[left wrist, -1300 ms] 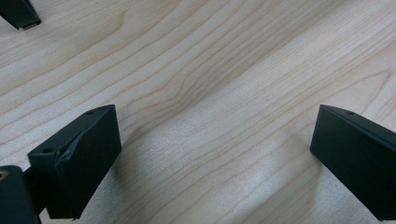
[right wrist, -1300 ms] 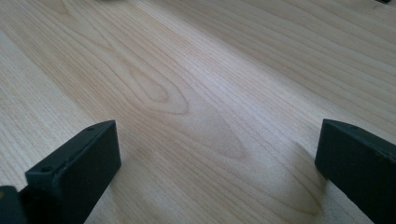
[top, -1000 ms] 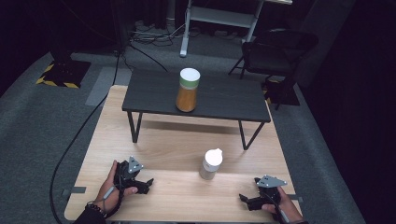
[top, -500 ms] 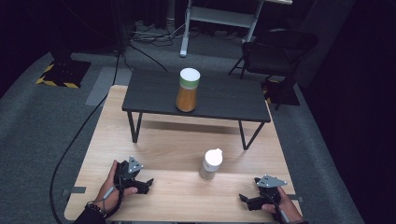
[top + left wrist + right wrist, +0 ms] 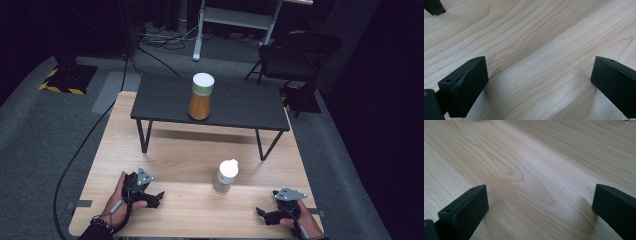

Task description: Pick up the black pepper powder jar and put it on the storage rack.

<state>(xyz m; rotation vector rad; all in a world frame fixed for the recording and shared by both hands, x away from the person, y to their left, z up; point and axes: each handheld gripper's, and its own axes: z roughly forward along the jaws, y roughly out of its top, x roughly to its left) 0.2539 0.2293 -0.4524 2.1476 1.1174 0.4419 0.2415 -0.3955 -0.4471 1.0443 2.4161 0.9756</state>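
A jar [image 5: 201,97] with amber contents and a white lid stands on a small black bench [image 5: 165,95] at the back of the wooden table [image 5: 185,160]. In front of the bench stands a small pale bottle [image 5: 226,176] with a white cap. My left gripper [image 5: 155,199] rests on the table at the front left, held by a hand. In the left gripper view my left gripper [image 5: 537,82] is open over bare wood. My right gripper [image 5: 262,215] rests at the front right. In the right gripper view my right gripper [image 5: 539,205] is open over bare wood too.
A bench leg [image 5: 434,7] shows at the top left of the left gripper view. Beyond the table are a dark chair [image 5: 295,55], a white frame stand [image 5: 235,20] and cables on grey carpet. A black cable [image 5: 80,150] runs down the table's left side.
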